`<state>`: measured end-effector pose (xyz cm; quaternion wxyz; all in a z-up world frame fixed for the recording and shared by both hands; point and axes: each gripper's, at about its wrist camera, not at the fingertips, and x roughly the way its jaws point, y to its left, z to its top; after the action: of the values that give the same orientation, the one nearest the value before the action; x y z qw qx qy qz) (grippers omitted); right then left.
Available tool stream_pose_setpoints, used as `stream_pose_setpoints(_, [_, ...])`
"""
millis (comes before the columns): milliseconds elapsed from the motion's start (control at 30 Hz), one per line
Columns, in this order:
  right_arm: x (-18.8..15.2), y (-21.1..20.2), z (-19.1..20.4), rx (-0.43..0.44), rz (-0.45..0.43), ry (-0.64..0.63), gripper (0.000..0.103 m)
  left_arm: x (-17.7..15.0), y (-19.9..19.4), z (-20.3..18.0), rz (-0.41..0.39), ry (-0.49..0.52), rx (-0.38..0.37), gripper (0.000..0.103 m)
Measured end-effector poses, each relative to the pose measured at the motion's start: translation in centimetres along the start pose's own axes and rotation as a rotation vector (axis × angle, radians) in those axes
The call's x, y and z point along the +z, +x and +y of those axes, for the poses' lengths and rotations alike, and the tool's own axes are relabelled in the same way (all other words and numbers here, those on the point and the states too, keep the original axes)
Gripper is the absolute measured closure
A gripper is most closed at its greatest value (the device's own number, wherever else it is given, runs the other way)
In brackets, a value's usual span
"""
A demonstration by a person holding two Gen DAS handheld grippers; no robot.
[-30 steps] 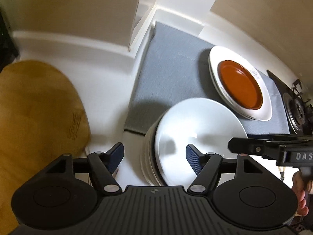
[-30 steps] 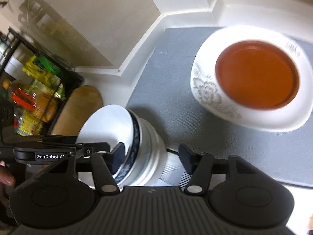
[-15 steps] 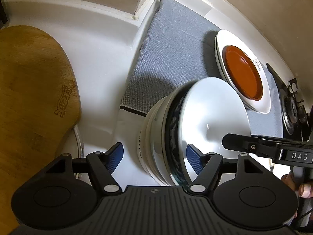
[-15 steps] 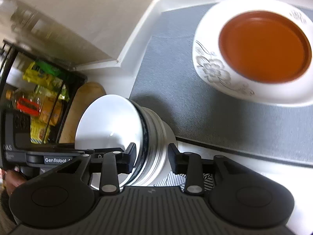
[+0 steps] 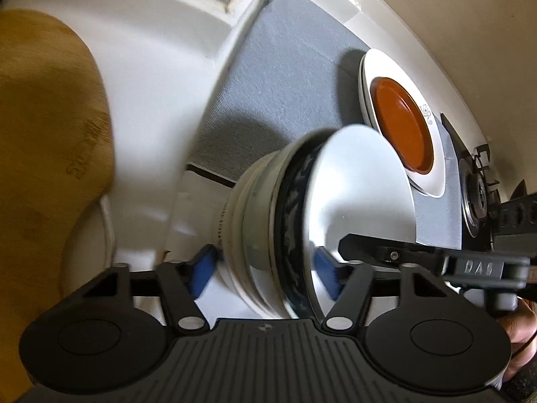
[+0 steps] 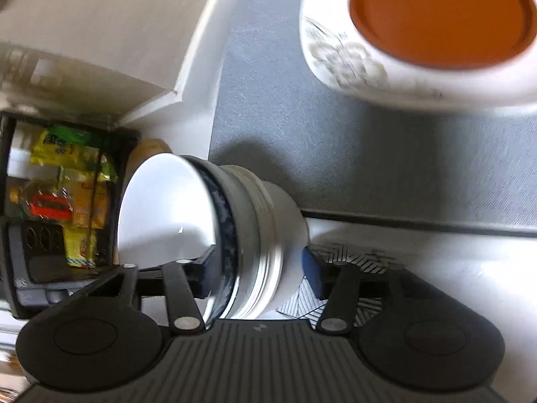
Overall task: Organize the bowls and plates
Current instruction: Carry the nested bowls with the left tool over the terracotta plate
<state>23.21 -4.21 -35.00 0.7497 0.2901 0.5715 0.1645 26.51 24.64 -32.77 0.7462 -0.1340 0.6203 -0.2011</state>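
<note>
A stack of nested bowls, white with one blue-patterned rim, is held off the counter and tipped on its side between both grippers. My left gripper is shut on the stack, one blue pad at its base, the other inside the top bowl. My right gripper grips the same bowl stack from the opposite side. A white flower-patterned plate with an orange dish on it sits on the grey mat; both also show in the left wrist view.
A wooden cutting board lies at the left on the white counter. A stove burner is at the right of the mat. A black rack of packaged goods stands left. A patterned sheet lies under the right gripper.
Both grippers closed on the bowl stack and lifted it. The stack has tipped further onto its side and now fills more of both views.
</note>
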Motion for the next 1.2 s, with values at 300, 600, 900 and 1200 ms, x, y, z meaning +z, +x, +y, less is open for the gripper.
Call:
stream_pose_setpoints(300, [-0.3, -1.1, 1.4, -0.042, -0.039, -0.085, 0.062, 0.0, -0.9, -1.8, 0.000, 0.047, 0.071, 0.055])
stream_pose_setpoints(600, [0.0, -2.6, 1.8, -0.058, -0.086, -0.090, 0.064, 0.7, -1.2, -3.3, 0.010, 0.067, 0.079, 0.054])
stream_pose_setpoints(900, [1.6, -5.7, 1.1, -0.050, -0.135, -0.017, 0.065, 3.0, -2.1, -6.6, 0.029, 0.103, 0.087, 0.054])
stream_pose_setpoints(1200, [4.5, -10.0, -0.6, -0.079, -0.225, 0.028, 0.065, 7.3, -1.3, -11.4, 0.051, 0.195, 0.060, 0.054])
